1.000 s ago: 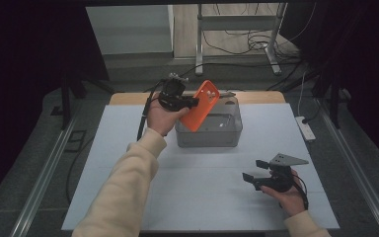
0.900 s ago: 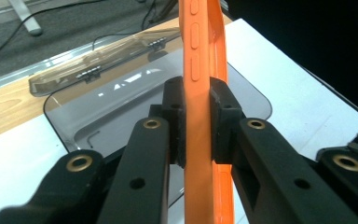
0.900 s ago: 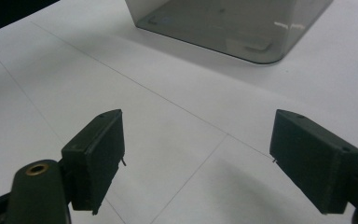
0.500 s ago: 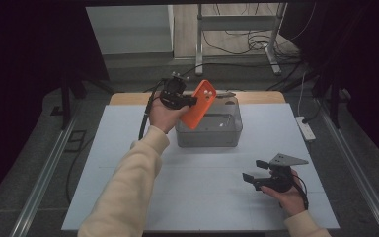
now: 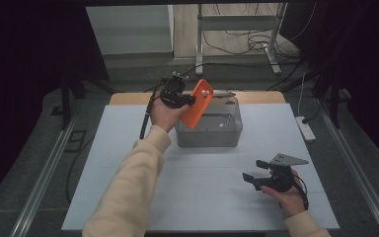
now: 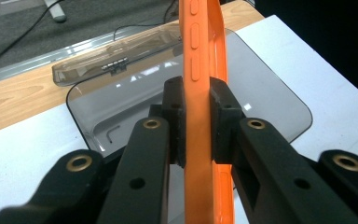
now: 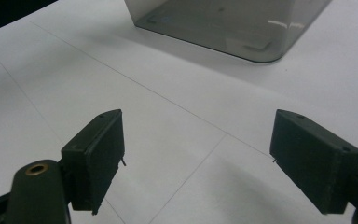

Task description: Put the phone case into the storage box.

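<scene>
R gripper [image 5: 254, 178] idles low on the table [image 5: 128, 148], jaws wide open, nothing btwn. L gripper [image 5: 186, 100] jaws clamp the orange case [image 5: 197, 104] edge-on, tilted over the grey box [image 5: 209, 129]. Lower it straight into the opening, clear of the rim, then release.

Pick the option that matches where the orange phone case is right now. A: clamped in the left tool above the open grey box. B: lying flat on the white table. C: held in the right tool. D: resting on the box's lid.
A: the left tool has both pads pressed on the orange phone case, held edge-up over the open grey box, while the right tool stands open above bare table.
</scene>
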Motion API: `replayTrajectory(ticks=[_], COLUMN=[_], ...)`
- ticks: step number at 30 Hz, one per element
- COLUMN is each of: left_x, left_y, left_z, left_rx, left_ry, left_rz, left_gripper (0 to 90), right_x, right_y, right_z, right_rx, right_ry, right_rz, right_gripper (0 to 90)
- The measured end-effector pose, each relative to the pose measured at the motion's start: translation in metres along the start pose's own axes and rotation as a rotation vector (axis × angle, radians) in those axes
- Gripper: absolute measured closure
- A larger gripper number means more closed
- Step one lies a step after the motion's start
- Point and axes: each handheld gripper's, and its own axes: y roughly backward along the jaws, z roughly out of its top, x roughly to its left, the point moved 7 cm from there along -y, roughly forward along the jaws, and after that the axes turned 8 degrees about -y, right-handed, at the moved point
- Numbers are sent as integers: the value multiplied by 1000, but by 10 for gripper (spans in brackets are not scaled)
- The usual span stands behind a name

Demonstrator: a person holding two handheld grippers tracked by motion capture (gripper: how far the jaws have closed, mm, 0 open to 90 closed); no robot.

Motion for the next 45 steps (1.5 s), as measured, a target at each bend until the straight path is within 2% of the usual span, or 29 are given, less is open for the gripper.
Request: replayTrajectory(ticks=[20, 25, 38, 45], left_x=[11, 13, 16, 17], left_y=[-13, -16, -25, -29], left_z=[-1, -3, -7, -11], left_rx=[15, 35, 57, 66], left_ry=[53, 38, 65, 74], left_rz=[67, 88, 126, 131], left_gripper=[795, 795, 795, 795], right_x=[0, 0, 0, 0], right_y=[0, 0, 0, 0], right_z=[0, 0, 0, 0], right_rx=[2, 1, 2, 3], right_ry=[2, 0, 0, 3], right_rz=[-1, -1, 1, -1], right_gripper=[180, 180, 180, 180])
